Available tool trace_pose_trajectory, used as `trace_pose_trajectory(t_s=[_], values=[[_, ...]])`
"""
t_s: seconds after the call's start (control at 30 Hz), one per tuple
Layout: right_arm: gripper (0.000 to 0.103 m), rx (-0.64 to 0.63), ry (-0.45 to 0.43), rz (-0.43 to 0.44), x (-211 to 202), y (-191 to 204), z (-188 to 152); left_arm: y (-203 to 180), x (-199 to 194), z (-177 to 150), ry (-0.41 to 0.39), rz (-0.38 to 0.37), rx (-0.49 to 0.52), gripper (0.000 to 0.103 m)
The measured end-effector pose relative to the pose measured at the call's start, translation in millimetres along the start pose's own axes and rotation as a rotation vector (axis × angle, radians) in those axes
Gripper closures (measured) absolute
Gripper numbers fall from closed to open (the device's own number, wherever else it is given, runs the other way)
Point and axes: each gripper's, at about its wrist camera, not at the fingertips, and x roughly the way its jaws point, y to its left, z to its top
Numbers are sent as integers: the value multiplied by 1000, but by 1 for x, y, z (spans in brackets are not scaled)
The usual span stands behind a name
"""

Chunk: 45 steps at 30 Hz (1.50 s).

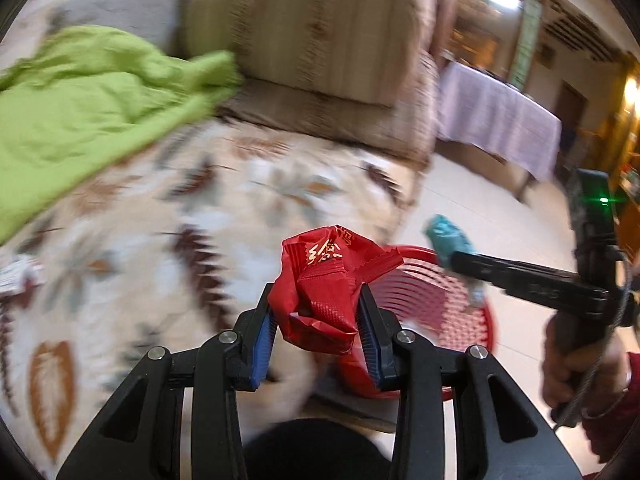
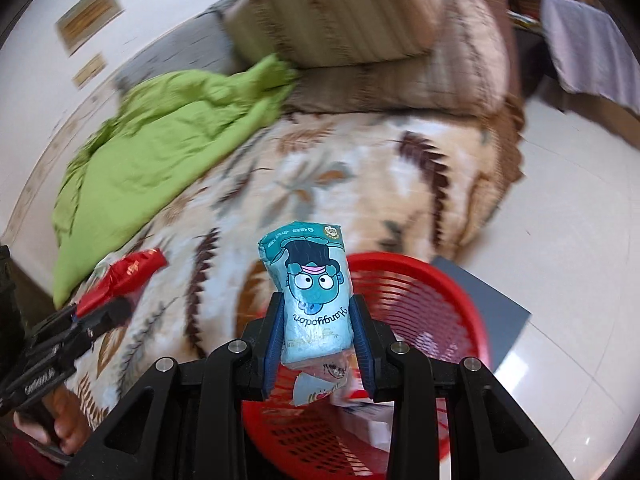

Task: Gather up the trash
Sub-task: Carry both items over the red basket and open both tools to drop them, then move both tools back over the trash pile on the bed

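My left gripper (image 1: 317,316) is shut on a crumpled red wrapper (image 1: 320,280), held over the edge of the patterned bed beside the red plastic basket (image 1: 452,304). My right gripper (image 2: 318,332) is shut on a blue cartoon-printed packet (image 2: 312,292), hovering above the red basket (image 2: 436,312) on the floor. In the left wrist view the right gripper (image 1: 460,256) with its blue packet (image 1: 450,240) reaches over the basket. The right wrist view shows the left gripper (image 2: 116,300) at the left with the red wrapper (image 2: 132,270). Some wrappers (image 2: 320,388) lie inside the basket.
A bed with a leaf-patterned blanket (image 1: 200,208) fills the middle. A green cloth (image 1: 80,112) lies on it at the left, striped pillows (image 1: 312,40) behind. A small wrapper (image 1: 16,276) rests at the bed's left edge. A table with lilac cloth (image 1: 500,116) stands across the tiled floor.
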Motion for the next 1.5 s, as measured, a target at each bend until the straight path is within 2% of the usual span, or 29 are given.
trace_pose_trajectory(t_s=[0.07,0.1,0.2,0.3,0.4,0.47,0.53,0.63,0.77,0.8,0.83,0.93,0.97,1.13,1.2,1.33,1.4,1.5], values=[[62,25,6,-8,0,-12,-1,-16,16,4,27,-31,18,67],[59,37,13,-17,1,-17,-1,-25,26,5,53,-50,32,62],[53,56,28,-57,4,-28,-1,-36,45,4,106,-58,54,35],[48,50,18,-72,2,-29,2,-34,40,2,90,-62,50,34],[45,25,5,-78,2,-21,6,-21,25,2,61,-23,51,30],[45,2,8,-50,8,-8,10,-8,12,0,34,10,37,26],[45,-32,9,-6,14,9,12,8,-1,-1,7,62,18,18],[45,-119,30,77,27,47,13,42,-27,-8,-39,156,-39,13],[45,-253,69,177,50,112,11,97,-55,-21,-76,324,-107,13],[45,-289,75,199,56,129,12,118,-64,-29,-83,388,-143,13],[45,-317,81,214,60,142,12,136,-71,-34,-78,421,-183,12],[45,-421,120,266,82,193,11,188,-90,-54,-88,485,-308,12],[45,-449,143,289,92,212,11,215,-97,-63,-88,523,-379,12],[46,-506,252,426,145,290,12,312,-113,-102,-95,588,-646,12],[62,-503,288,460,173,324,16,348,-115,-116,-94,608,-722,13],[75,-476,359,508,234,390,25,385,-119,-138,-89,663,-794,13],[76,-471,366,500,265,419,30,395,-126,-142,-120,639,-834,13],[79,-429,379,500,309,451,37,401,-129,-139,-129,664,-822,13]])
